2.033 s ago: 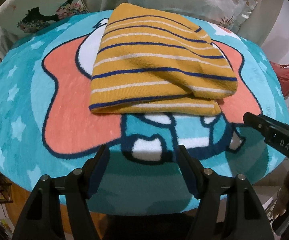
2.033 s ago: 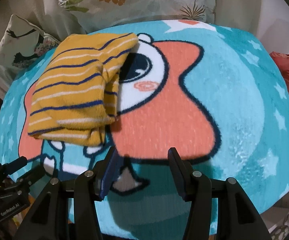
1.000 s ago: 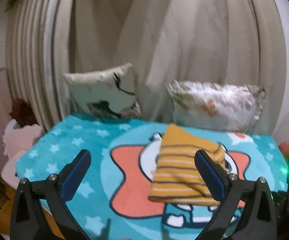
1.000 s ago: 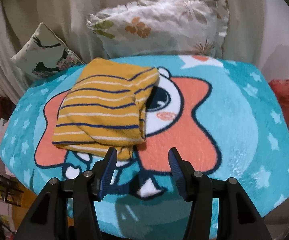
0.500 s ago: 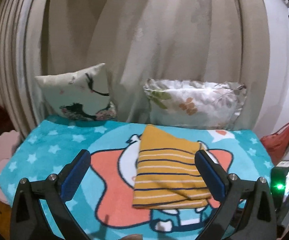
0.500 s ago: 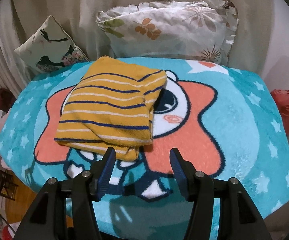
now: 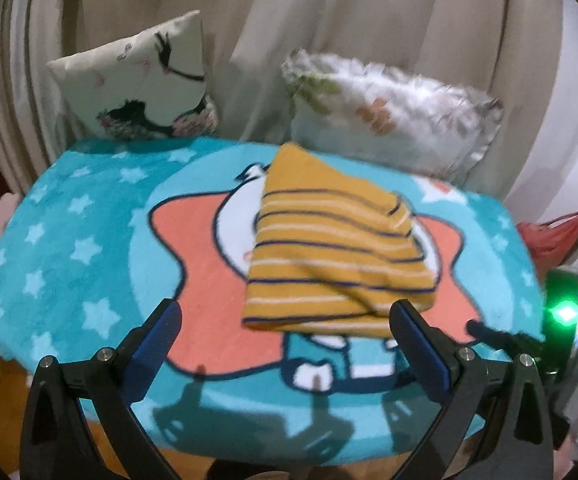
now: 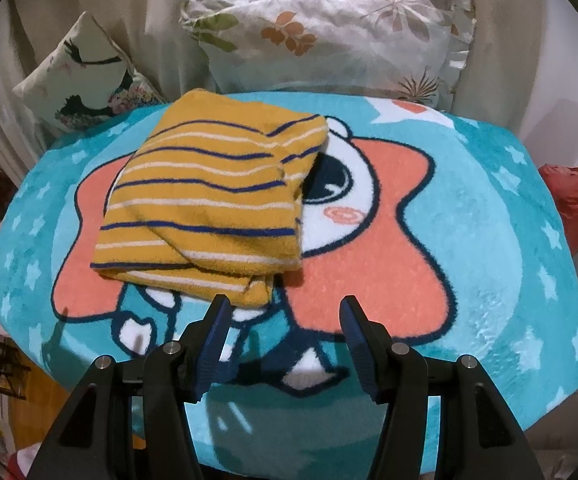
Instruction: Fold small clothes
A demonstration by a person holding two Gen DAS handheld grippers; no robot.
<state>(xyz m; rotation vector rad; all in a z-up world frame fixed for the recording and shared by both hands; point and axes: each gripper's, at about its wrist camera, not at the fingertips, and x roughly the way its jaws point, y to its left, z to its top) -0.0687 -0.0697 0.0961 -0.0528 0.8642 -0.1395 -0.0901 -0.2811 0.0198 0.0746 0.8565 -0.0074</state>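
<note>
A yellow garment with navy and white stripes lies folded into a thick rectangle on a teal cartoon blanket. In the right wrist view the folded garment sits left of centre on the blanket. My left gripper is wide open and empty, held back near the blanket's front edge. My right gripper is open and empty, just in front of the garment's near right corner. The right gripper's tip shows at the right of the left wrist view.
Two pillows lean against a beige curtain behind the blanket: a bird-print one at left and a leaf-print one at right. A red bag lies off the right edge. A device with a green light is at far right.
Both grippers pulled back from the folded garment and rose; the left gripper opened wider. In the last half second the left view tilted down and closer. The garment stayed put.
</note>
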